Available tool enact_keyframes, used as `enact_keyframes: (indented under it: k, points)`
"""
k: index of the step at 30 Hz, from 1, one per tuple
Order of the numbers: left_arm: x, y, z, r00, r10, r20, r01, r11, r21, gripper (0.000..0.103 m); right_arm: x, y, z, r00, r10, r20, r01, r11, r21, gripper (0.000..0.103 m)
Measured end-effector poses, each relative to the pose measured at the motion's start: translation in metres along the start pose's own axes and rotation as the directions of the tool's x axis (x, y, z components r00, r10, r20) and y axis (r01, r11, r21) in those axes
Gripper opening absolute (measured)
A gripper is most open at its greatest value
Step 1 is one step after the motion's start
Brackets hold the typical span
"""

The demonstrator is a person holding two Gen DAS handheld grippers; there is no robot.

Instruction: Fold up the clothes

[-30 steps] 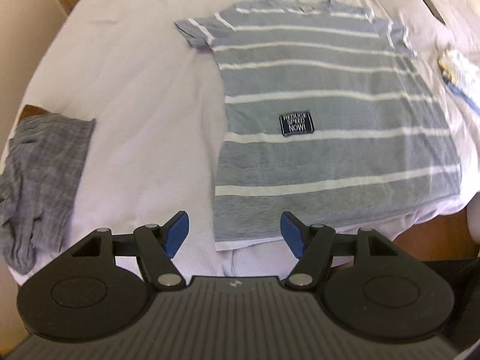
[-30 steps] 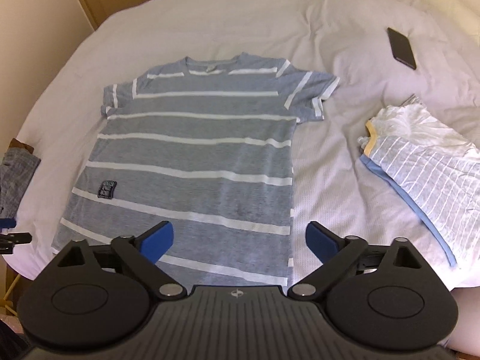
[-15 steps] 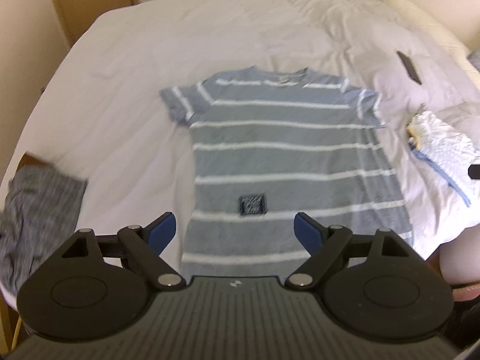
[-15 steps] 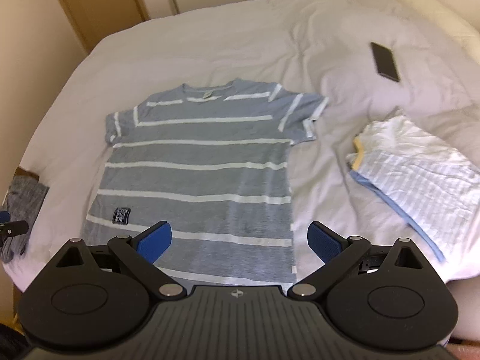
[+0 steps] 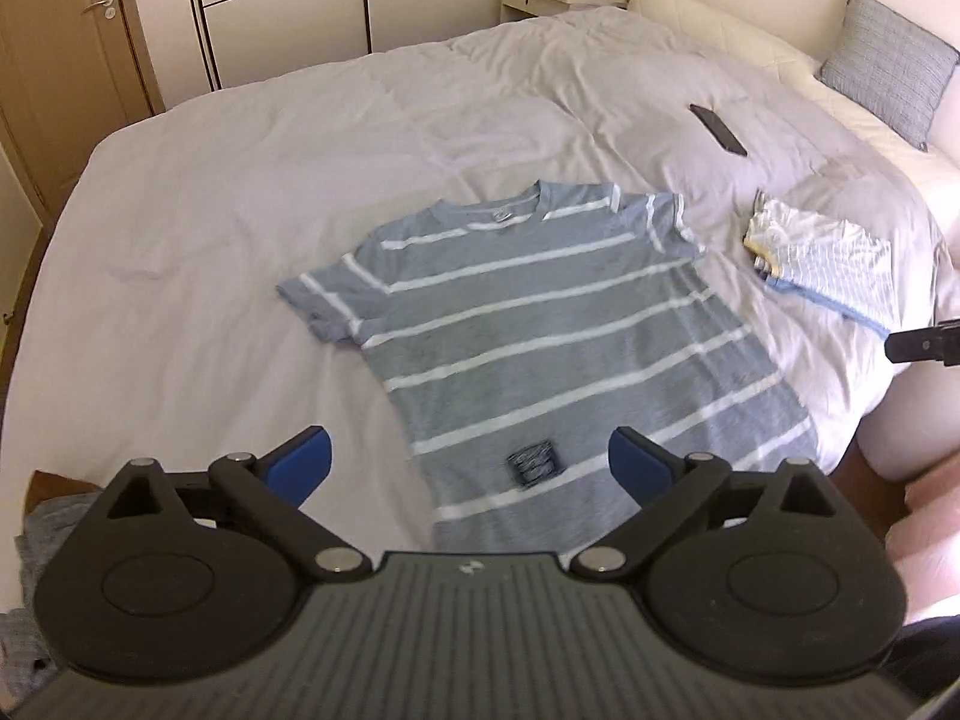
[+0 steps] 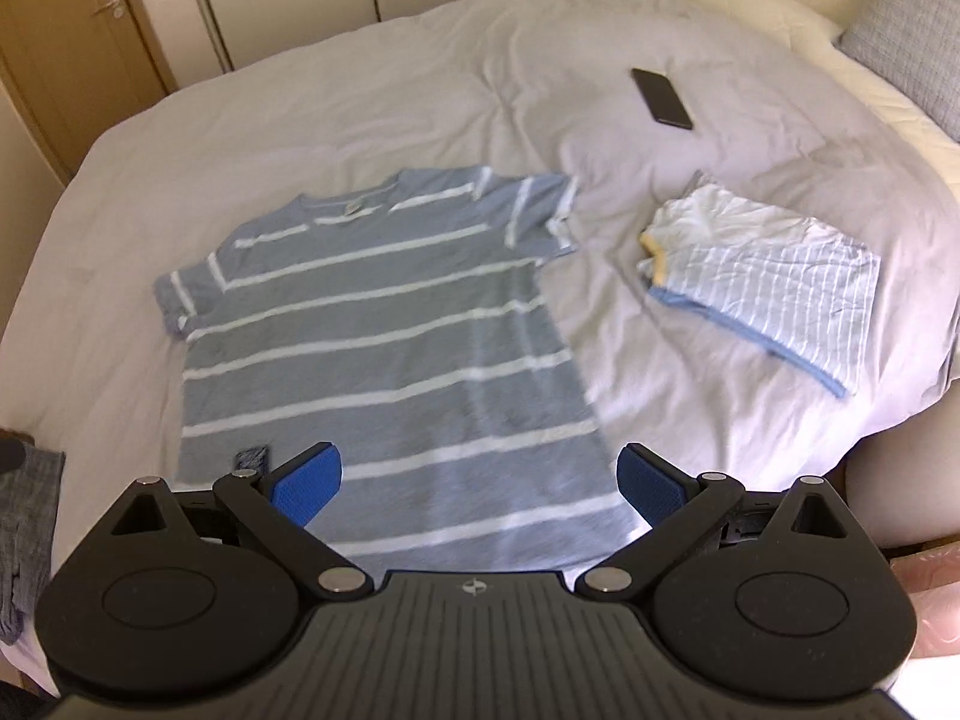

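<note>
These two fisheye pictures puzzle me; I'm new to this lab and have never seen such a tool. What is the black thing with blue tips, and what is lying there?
Each picture comes from a camera on a hand-held claw, looking along its two blue-padded fingers. One shows the left claw, the other the right claw; both are open and hold nothing. On the white bed a grey-blue T-shirt with white stripes lies flat and unfolded. Beside it sit a folded pale striped garment and a black phone.

Black ribbed gripper bodies, silver pivot screws — blue textured fingers [image 6: 306,483]
</note>
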State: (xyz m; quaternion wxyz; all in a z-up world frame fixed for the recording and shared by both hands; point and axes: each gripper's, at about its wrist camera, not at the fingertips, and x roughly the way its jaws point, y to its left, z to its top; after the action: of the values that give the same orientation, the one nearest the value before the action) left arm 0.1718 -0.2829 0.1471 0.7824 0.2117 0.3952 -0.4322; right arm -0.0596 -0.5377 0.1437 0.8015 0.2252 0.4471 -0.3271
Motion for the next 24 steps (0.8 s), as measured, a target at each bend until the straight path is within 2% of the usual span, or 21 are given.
enact_keyframes:
  k: [5, 8, 14, 24]
  points:
    - [-0.011, 0.039, -0.031, 1.0, -0.002, -0.03, 0.002, 1.0, -0.01, 0.097, -0.004, 0.047, -0.031, 0.999, 0.017, -0.027, -0.016, 0.999, 0.032, 0.101]
    - [-0.015, 0.053, -0.044, 0.999, -0.008, -0.05, 0.007, 1.0, -0.009, 0.097, -0.004, 0.073, -0.048, 0.998, 0.014, -0.056, -0.014, 1.0, 0.002, 0.101]
    - [-0.013, 0.068, -0.051, 0.999, -0.019, -0.044, 0.019, 1.0, -0.011, 0.101, -0.009, 0.111, -0.062, 0.997, 0.006, -0.073, -0.011, 0.998, -0.06, 0.101]
    - [-0.006, 0.062, -0.046, 0.998, -0.053, -0.046, 0.055, 0.998, 0.039, 0.101, -0.01, 0.123, -0.068, 0.995, -0.012, -0.095, 0.004, 0.997, -0.079, 0.101]
